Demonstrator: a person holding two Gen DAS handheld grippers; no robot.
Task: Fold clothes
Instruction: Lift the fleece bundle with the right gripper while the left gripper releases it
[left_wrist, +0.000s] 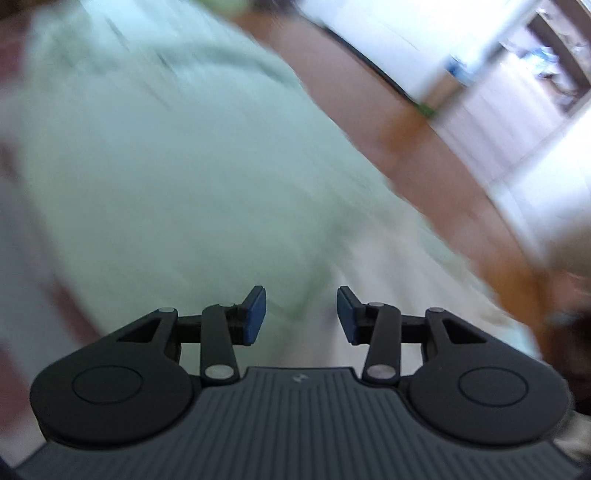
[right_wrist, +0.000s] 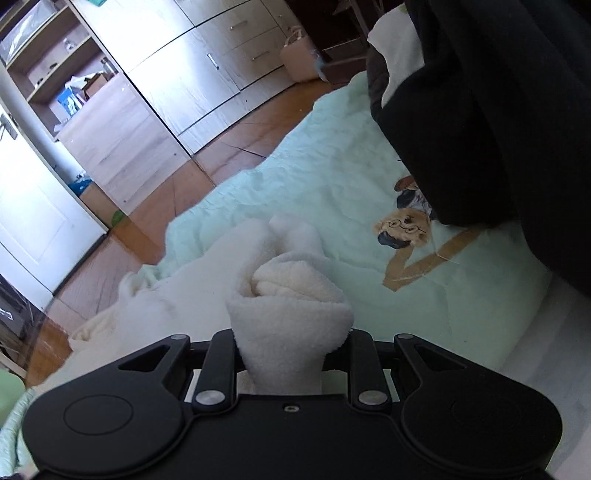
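A cream fleece garment lies on a pale green blanket with a cartoon dog print. My right gripper is shut on a bunched fold of the cream fleece, which bulges out between its fingers and hides the pads. In the left wrist view everything is motion-blurred: my left gripper is open and empty, its blue pads apart, above the pale green blanket. A whitish cloth patch lies just beyond it.
Wooden floor borders the blanket. Wooden cabinets with drawers and a white door stand behind. A beige bag sits by the cabinets. A person in dark clothing fills the upper right.
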